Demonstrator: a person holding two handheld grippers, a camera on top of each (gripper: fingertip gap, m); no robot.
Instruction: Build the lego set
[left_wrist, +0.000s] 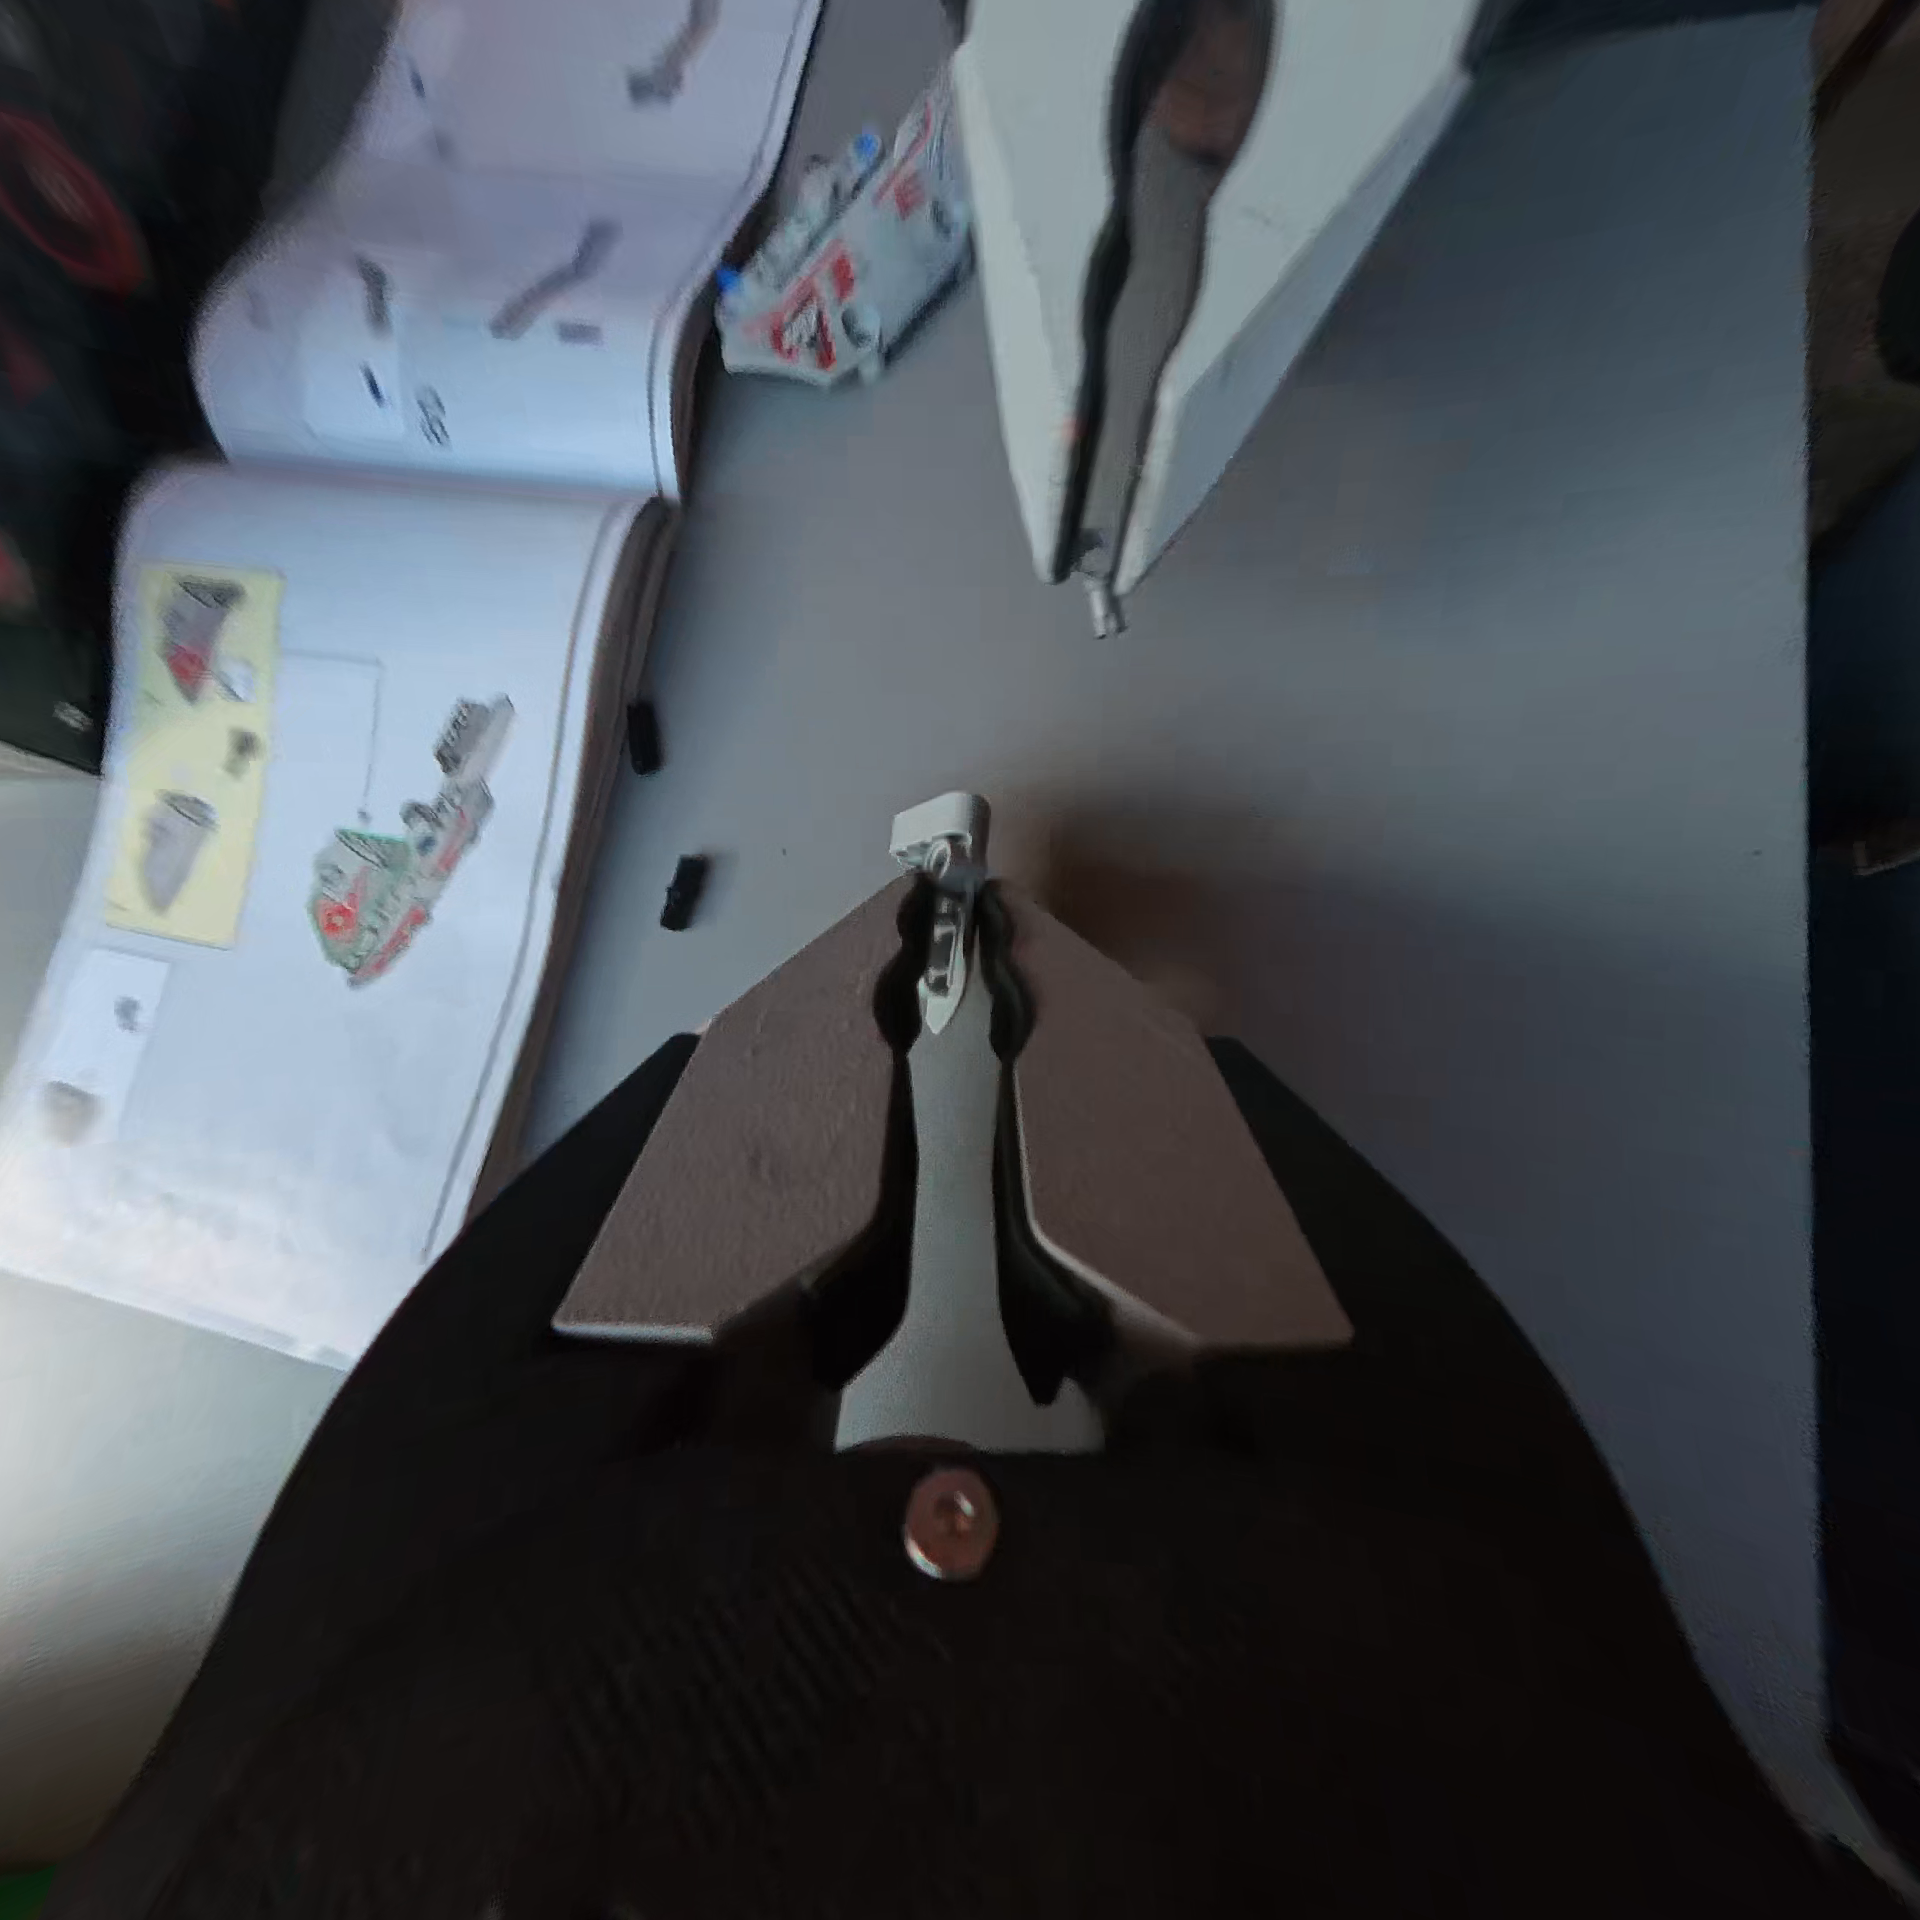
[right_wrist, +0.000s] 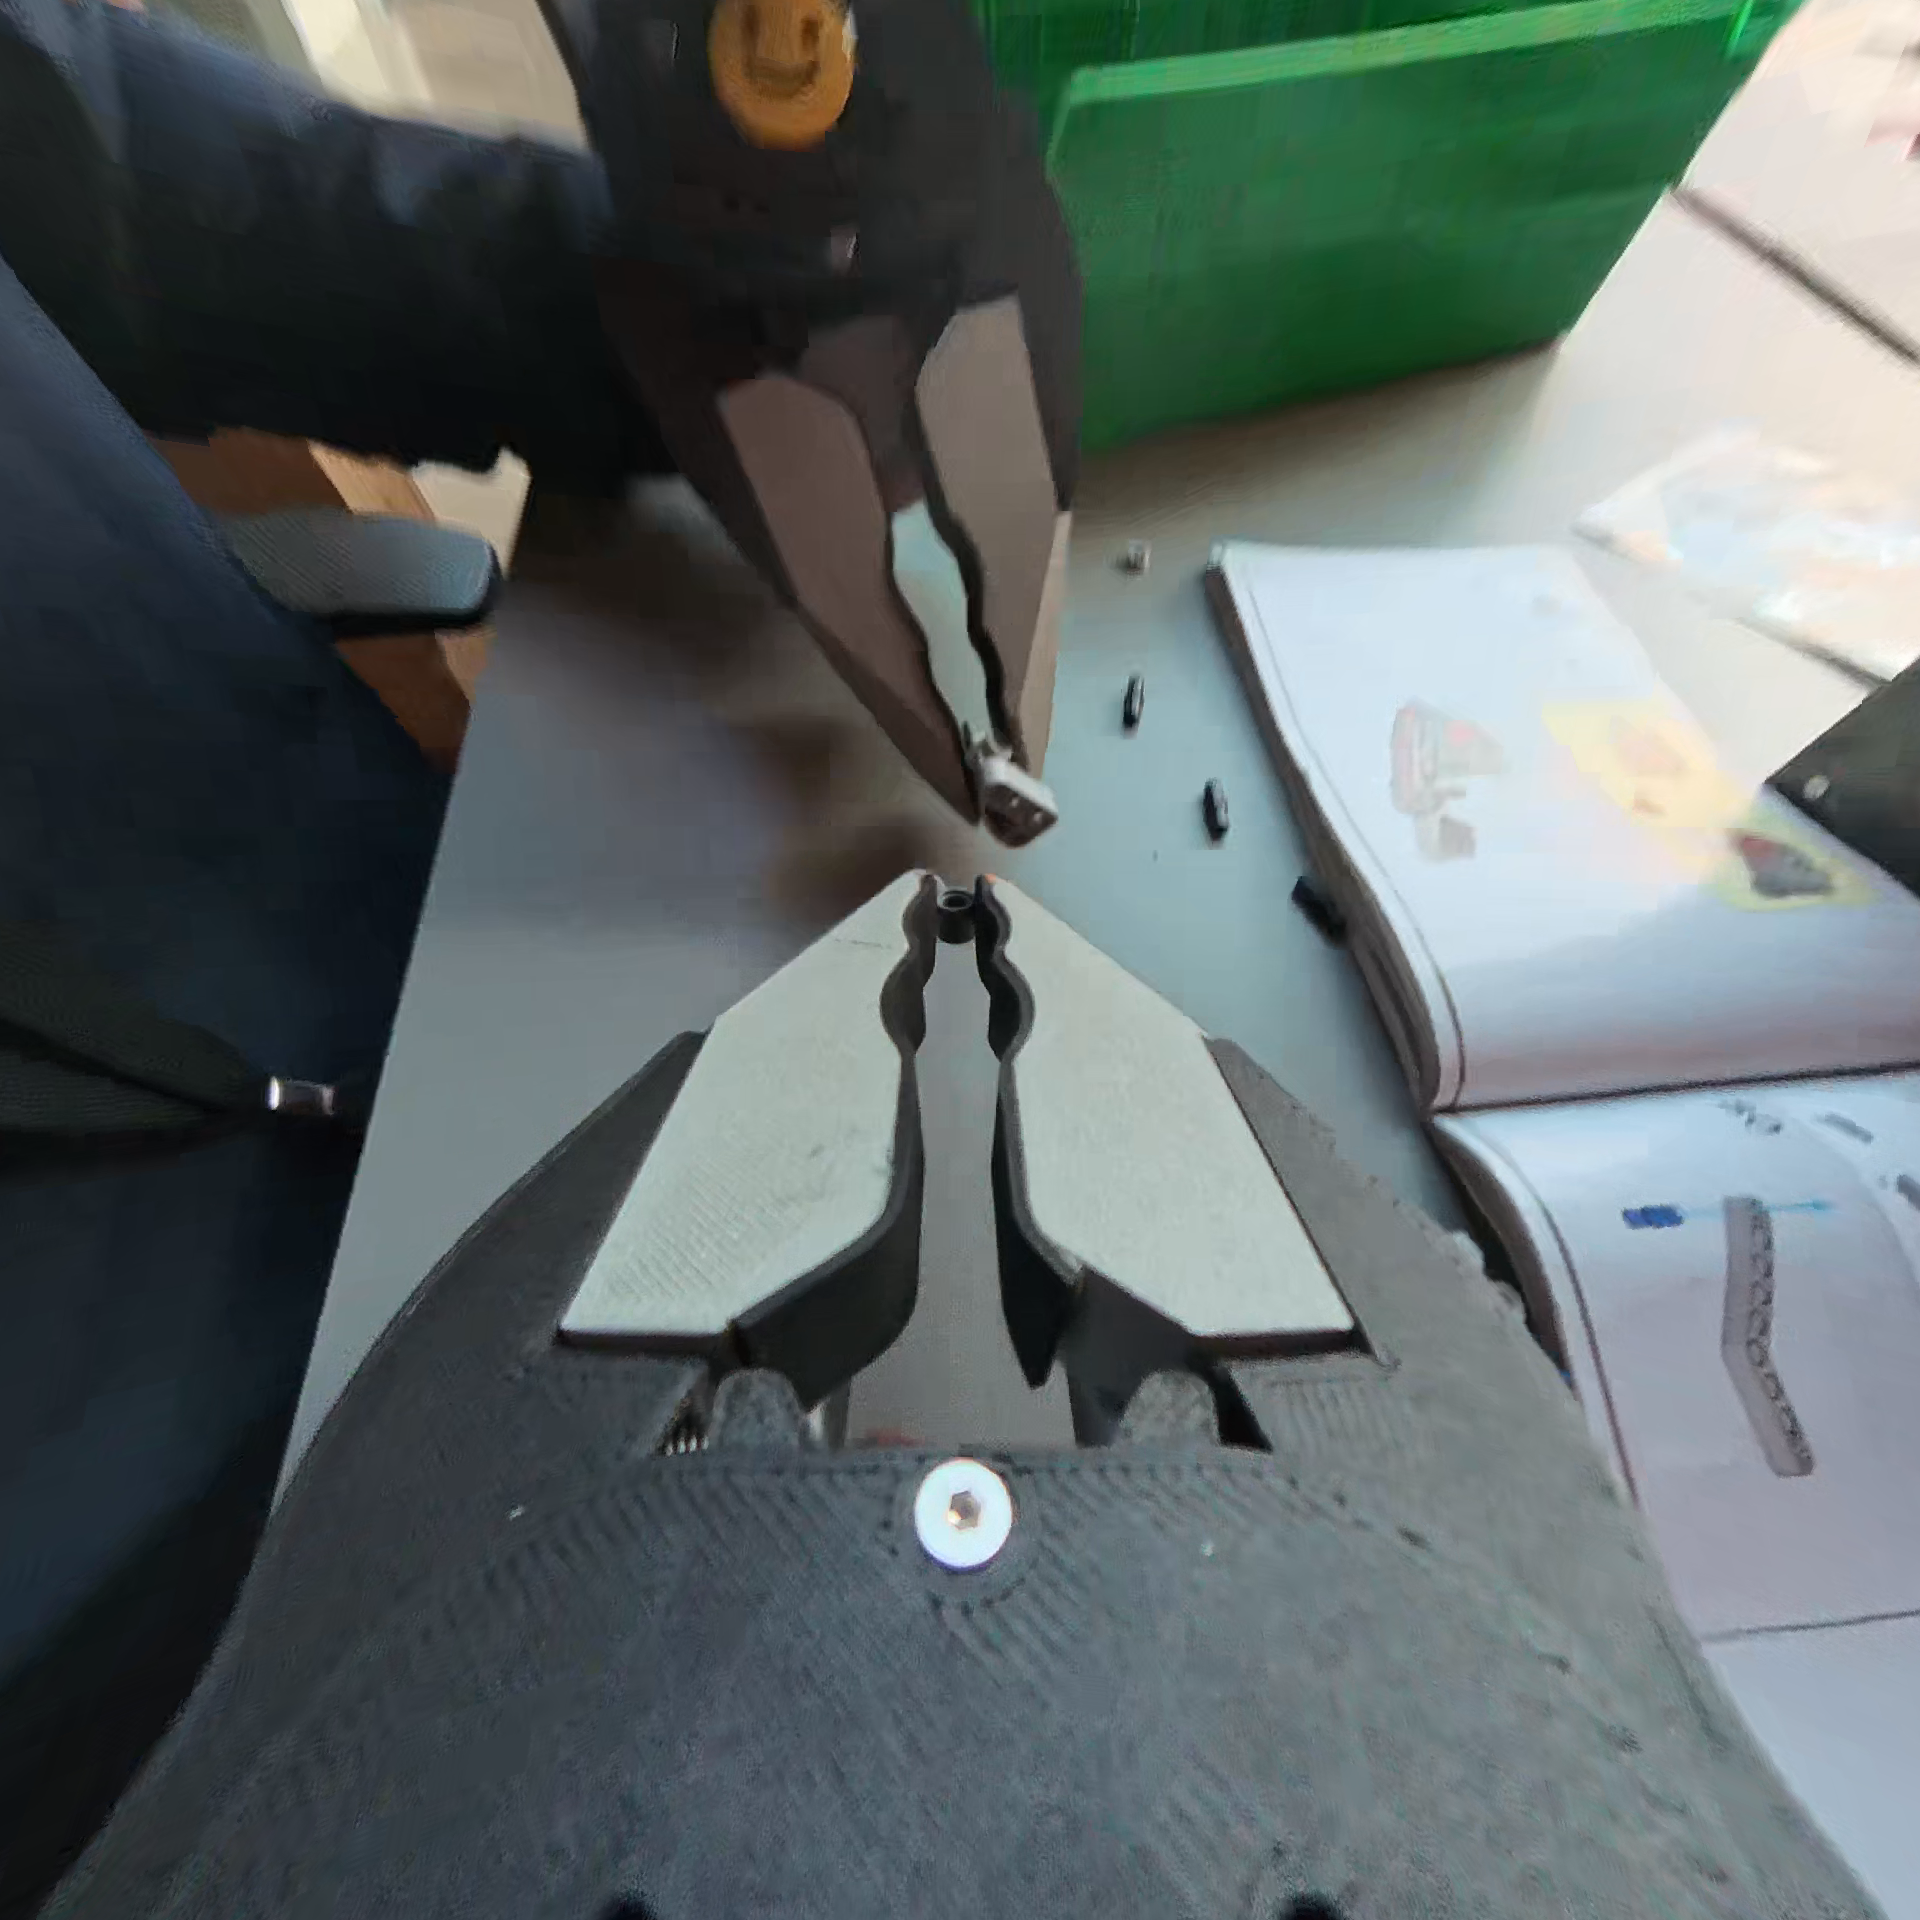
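Observation:
My left gripper (left_wrist: 948, 894) is shut on a small light grey lego piece (left_wrist: 940, 842) that sticks out past its tips, held above the grey table (left_wrist: 1351, 935). My right gripper (right_wrist: 954, 896) is shut on a small dark pin (right_wrist: 954, 922) at its tips. In the right wrist view the left gripper (right_wrist: 1003, 774) and its grey piece (right_wrist: 1016, 808) hang just beyond the pin, a short gap apart. In the left wrist view the right gripper (left_wrist: 1091, 566) points down from the top with the pin (left_wrist: 1104, 611) at its tip.
An open instruction booklet (left_wrist: 343, 852) lies on the left; it also shows in the right wrist view (right_wrist: 1558, 831). A partly built white and red model (left_wrist: 831, 281) sits beyond it. Loose black pins (left_wrist: 684, 891) (right_wrist: 1214, 805) lie beside the booklet. A green box (right_wrist: 1351, 229) stands behind. A person's dark sleeve (right_wrist: 260, 260) is left. My right fingertips sit around 6 centimetres from my left ones.

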